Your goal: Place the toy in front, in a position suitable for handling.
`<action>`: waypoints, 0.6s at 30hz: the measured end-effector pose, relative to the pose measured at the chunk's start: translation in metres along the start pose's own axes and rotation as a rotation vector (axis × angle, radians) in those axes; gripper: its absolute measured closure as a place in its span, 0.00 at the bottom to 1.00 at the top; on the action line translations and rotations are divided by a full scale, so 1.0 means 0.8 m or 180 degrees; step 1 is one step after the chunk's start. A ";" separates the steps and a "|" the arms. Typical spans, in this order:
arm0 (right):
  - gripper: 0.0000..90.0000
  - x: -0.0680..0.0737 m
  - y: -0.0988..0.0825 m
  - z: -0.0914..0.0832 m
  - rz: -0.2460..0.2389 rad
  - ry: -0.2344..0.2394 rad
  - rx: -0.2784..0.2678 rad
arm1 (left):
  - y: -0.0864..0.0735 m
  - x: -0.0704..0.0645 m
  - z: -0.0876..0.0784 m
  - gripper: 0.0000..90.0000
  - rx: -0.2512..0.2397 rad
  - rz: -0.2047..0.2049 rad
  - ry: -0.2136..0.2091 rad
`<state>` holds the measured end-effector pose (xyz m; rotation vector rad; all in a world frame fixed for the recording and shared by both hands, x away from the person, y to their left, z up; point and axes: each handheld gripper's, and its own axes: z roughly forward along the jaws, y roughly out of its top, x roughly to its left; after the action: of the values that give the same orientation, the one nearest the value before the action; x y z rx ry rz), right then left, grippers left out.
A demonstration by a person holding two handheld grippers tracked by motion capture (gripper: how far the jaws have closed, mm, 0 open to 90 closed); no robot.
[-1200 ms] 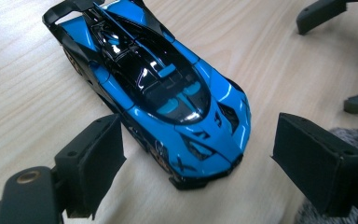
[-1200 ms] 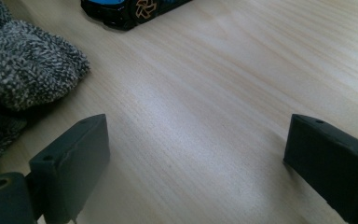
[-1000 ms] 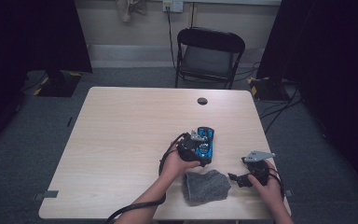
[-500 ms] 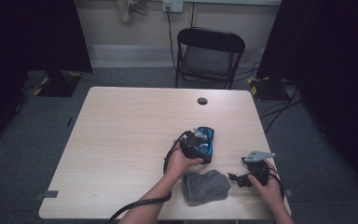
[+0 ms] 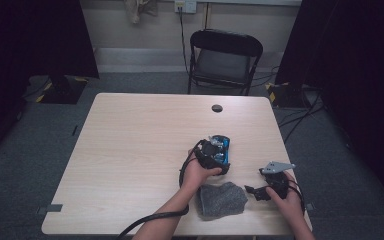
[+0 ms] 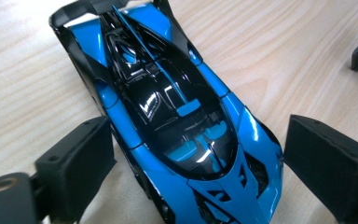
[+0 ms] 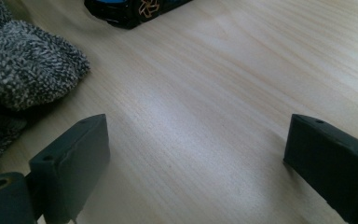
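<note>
One glossy blue-and-black toy race car (image 6: 177, 126), straddled by the open left claw (image 6: 200, 163), ungrasped; next: close. Right claw (image 7: 200, 168) open beside car, idle.

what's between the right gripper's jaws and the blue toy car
Bare wooden table, as the right gripper view shows. The grey cloth lies off to one side of that stretch, not across it. The car sits beyond the right gripper.
</note>
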<state>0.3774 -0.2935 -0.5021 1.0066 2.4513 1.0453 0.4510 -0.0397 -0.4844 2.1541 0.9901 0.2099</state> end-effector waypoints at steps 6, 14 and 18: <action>0.07 0.000 0.000 0.000 -0.0001 -0.0001 0.0001 | -0.005 -0.001 0.009 0.07 0.0039 -0.0088 0.0021; 0.07 0.000 0.000 0.000 0.0000 0.0000 0.0000 | -0.002 -0.001 0.006 0.16 0.0080 -0.0115 0.0076; 0.07 0.000 0.000 0.000 0.0001 -0.0002 0.0000 | -0.002 -0.001 0.005 0.16 0.0117 -0.0093 0.0054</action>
<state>0.3773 -0.2934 -0.5021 1.0073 2.4508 1.0450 0.4511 -0.0417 -0.4882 2.1728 1.0420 0.1974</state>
